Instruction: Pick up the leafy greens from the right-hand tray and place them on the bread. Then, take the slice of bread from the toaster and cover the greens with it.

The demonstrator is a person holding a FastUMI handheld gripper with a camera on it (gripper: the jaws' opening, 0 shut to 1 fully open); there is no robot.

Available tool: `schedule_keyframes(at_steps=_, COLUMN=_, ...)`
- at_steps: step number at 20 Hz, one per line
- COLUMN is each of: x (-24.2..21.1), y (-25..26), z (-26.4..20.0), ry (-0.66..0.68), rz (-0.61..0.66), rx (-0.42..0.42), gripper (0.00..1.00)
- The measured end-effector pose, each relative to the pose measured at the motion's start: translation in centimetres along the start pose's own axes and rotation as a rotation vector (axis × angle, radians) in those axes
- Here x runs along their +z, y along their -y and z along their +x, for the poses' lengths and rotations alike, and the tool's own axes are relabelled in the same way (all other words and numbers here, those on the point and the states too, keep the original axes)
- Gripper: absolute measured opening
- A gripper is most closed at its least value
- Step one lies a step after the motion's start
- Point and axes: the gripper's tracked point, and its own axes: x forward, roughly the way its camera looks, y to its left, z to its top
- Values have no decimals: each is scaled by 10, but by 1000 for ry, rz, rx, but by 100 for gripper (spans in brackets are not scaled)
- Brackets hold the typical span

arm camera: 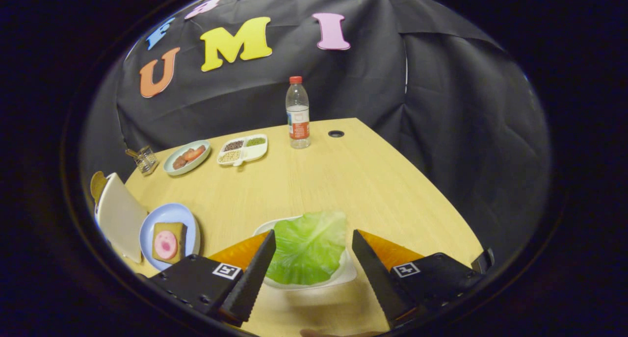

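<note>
Toaster at table's left edge; beside it plate with bread. Gripper wide open, holding nothing, fingers straddling lettuce on tray at near edge. Risk: the thin leaf may slip or tear when pinched; tray may slide.

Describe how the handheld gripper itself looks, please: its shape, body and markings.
The gripper has two long wedge-shaped fingers with ribbed, serrated inner faces. Each sits on a dark, boxy body bearing a small square black-and-white marker tag. No cables or sleeve are visible.
</note>
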Motion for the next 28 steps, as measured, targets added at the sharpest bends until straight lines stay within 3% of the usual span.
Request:
schedule_keyframes(at_steps=6, x=-15, y=-7, z=28, ry=-90, rz=-45, rx=-26, gripper=96)
schedule_keyframes(at_steps=10, x=-29, y=-13, z=45, ry=-154, rz=-19, rx=28, gripper=96)
schedule_keyframes(at_steps=13, x=-44, y=-5, z=54, ry=-208, rz=-1, rx=10, gripper=96)
schedule_keyframes(at_steps=16, x=-47, y=-8, z=54, ry=-220, rz=-10, rx=24, gripper=81)
schedule_keyframes(at_steps=18, x=-47, y=-9, z=55, ry=-224, rz=-14, rx=24, gripper=81)
schedule_keyframes(at_steps=19, x=-47, y=-18, z=55, ry=-225, rz=-6, rx=68, gripper=81)
schedule_keyframes(at_steps=22, x=-43, y=-18, z=53, ry=-216, rz=-20, rx=44, gripper=26)
schedule_keyframes(at_steps=23, x=-44, y=-17, z=53, ry=-227, rz=-24, rx=33, gripper=26)
schedule_keyframes(at_steps=24, x=-46, y=-18, z=47, ry=-231, rz=-29, rx=35, gripper=1)
schedule_keyframes(at_steps=28, x=-21, y=-29, z=17, ry=-141, rz=-22, rx=69, gripper=0)
